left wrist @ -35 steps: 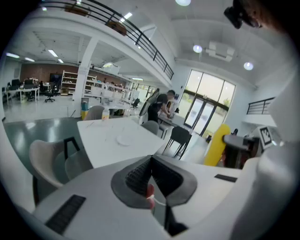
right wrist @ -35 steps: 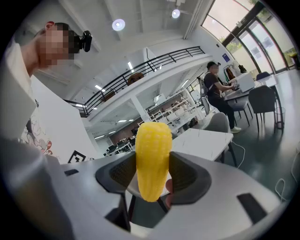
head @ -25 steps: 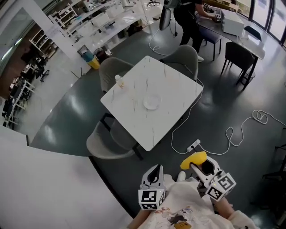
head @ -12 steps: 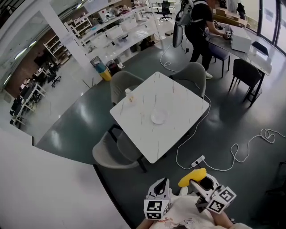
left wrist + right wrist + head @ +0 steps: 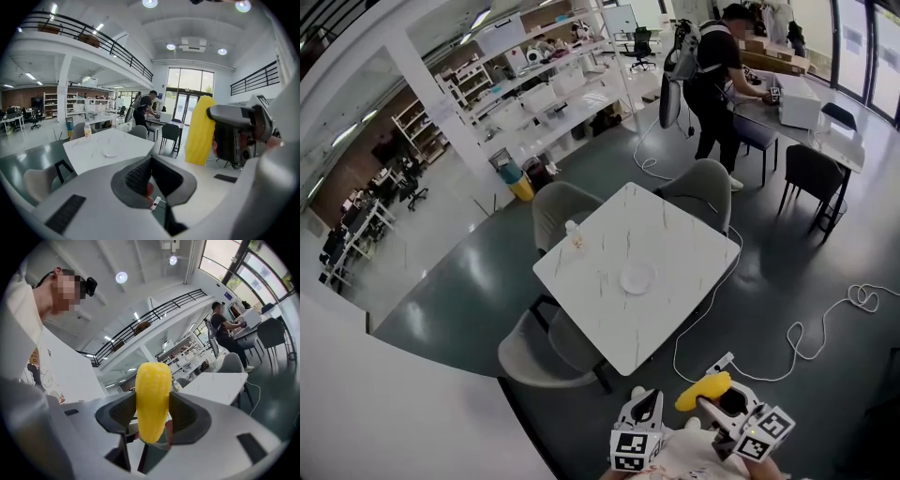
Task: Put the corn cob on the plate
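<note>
— One corn cob (image 5: 152,399) is standing upright in the right gripper (image 5: 153,420), whose jaws are clamping it from both sides. Where is it being held?
— Low in the head view, over dark floor (image 5: 825,253), well apart from the white plate (image 5: 637,278) sitting on the marble table (image 5: 684,234). The left gripper (image 5: 149,174) is riding beside it, jaws pressed together on nothing.
— And beyond?
— A bottle (image 5: 574,234) is standing near the table's far corner; a person (image 5: 717,75) is leaning over a desk (image 5: 797,103).

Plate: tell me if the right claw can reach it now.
Likely not yet: the right claw, shut on the corn cob, sits across open floor from the table holding the plate.
</note>
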A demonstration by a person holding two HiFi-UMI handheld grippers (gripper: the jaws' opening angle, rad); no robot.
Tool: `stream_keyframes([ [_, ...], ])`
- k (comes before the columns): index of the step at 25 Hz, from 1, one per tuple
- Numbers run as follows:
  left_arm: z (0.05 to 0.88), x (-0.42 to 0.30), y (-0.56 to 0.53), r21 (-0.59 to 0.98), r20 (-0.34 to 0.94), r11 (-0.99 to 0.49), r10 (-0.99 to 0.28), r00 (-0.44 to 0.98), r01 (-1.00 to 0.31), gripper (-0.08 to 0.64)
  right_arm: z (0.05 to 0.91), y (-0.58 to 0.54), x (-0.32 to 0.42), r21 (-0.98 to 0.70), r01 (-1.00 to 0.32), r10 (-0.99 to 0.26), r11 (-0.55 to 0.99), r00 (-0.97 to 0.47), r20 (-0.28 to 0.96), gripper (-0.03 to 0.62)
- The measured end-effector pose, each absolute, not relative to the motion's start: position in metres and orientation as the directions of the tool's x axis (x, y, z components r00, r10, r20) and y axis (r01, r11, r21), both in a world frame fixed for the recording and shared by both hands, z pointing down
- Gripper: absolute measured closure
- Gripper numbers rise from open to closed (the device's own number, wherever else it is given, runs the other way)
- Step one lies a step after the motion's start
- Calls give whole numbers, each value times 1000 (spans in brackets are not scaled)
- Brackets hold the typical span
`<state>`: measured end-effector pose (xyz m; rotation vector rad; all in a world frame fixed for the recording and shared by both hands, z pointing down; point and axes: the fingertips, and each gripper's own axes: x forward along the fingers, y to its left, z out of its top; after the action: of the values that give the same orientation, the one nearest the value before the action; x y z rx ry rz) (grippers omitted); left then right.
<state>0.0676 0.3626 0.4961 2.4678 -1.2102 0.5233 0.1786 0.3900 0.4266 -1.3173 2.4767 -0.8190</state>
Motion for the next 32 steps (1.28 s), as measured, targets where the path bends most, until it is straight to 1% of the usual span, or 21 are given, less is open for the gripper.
stream_keyframes([
  [5,489,57,330,160,472,-606,-646,599,-780,552,424,366,157,-601,-688,-819,407,-566,92,373],
  [11,487,20,278,171,456,-611,-646,612,-773,552,424,315,126,-578,-714,-830,396,-547,108,373],
  [21,469,-64,197,169,403,-611,-673,620,-773,552,402,230,25,-564,-674,-781,477,-619,81,373],
  [25,482,-92,180,203,419,-614,-650,634,-763,552,399,223,-5,-568,-651,-767,503,-639,52,373],
  [32,477,-87,152,208,405,-660,-614,677,-722,552,401,190,-7,-583,-674,-787,454,-610,93,373],
])
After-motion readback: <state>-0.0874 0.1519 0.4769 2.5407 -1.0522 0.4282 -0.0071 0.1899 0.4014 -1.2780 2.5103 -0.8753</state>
